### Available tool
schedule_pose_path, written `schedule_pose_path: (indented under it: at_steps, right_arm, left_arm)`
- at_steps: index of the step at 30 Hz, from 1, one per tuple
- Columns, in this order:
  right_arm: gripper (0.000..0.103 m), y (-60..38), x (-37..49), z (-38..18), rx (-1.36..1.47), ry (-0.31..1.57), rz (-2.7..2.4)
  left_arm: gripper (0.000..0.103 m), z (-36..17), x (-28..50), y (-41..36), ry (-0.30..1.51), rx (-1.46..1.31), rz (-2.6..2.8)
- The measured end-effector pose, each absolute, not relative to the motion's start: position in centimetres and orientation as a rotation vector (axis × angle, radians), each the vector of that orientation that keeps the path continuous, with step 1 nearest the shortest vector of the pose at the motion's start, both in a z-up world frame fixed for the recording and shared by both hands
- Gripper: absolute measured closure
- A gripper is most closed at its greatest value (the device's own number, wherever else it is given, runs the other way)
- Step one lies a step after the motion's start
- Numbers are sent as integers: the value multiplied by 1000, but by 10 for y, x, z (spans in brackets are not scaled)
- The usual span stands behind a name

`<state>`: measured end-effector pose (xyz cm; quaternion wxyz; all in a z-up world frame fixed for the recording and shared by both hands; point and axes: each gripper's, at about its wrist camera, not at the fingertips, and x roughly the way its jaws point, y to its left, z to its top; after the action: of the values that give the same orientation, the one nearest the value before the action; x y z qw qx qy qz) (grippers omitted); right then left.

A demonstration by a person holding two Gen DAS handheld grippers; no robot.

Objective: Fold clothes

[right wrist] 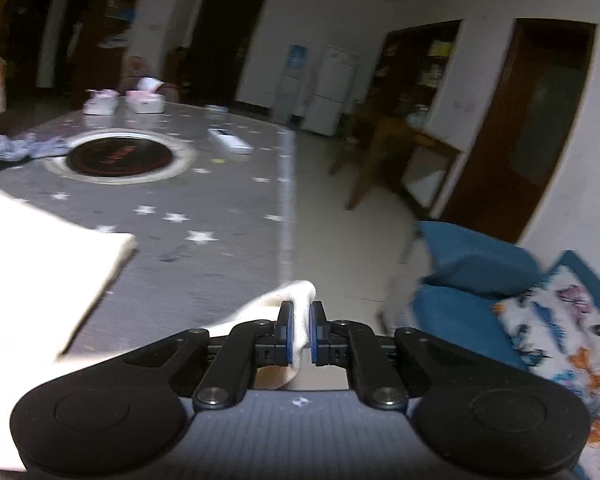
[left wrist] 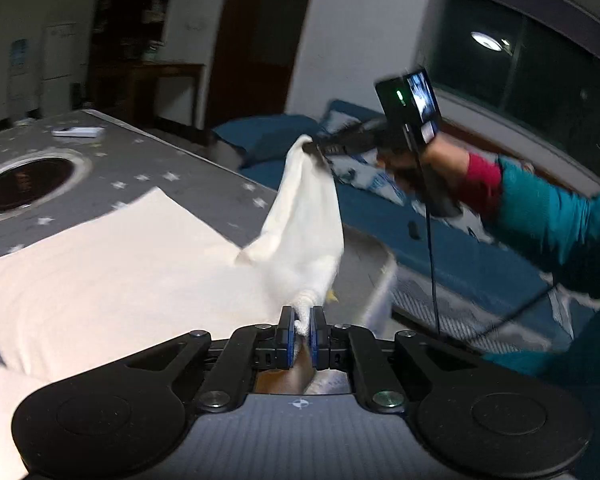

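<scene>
Over the near edge of the table (left wrist: pixel 204 184), both tongs have a bite of the same cream garment (left wrist: pixel 132 272). The left tongs (left wrist: pixel 303 332) are pinched tight on a ribbed white end of it, probably a cuff or hem, low by the table edge. The right tongs (left wrist: pixel 320 148) are clamped on another bit of the cloth, lifted well above the table, so a cone of fabric hangs between the two grips while the rest lies flat on the table.

From the right wrist view, the right tongs (right wrist: pixel 300 330) have a thick roll of cloth squeezed between blue pads (right wrist: pixel 288 332).

Judgement call: this looks like carrying a side across for a fold. To do it well, keep both grips level, keep the span taut without stretching it, and lay the edge down square on the flat part.

Texture check: soft, matte knit, limp enough to drape and sag, with that denser rib at the end. Underneath, a grey cover with white stars (right wrist: pixel 200 236), and a dark round inset (right wrist: pixel 120 156) with a pale ring further back.
</scene>
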<state>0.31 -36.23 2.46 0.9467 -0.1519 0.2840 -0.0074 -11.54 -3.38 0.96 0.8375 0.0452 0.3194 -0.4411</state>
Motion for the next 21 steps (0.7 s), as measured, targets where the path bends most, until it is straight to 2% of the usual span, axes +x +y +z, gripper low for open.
schedule_pose_path:
  at_steps: [5,9,19,21]
  right_arm:
    - [92,-378,8,9,-314,711,-26]
    - [92,-368,11,9,-342,697,-6]
    - [92,-303,47,0,-199,757,324]
    - [92,-286,55,-9,-209,771,362]
  left_arm:
    - [88,5,-102,-35,692,99,-939]
    - [85,9,-89,-27,675,92,-906]
    - [85,-12,2,28,745,58,-206]
    - [79,-19,20,34,755,78,-117]
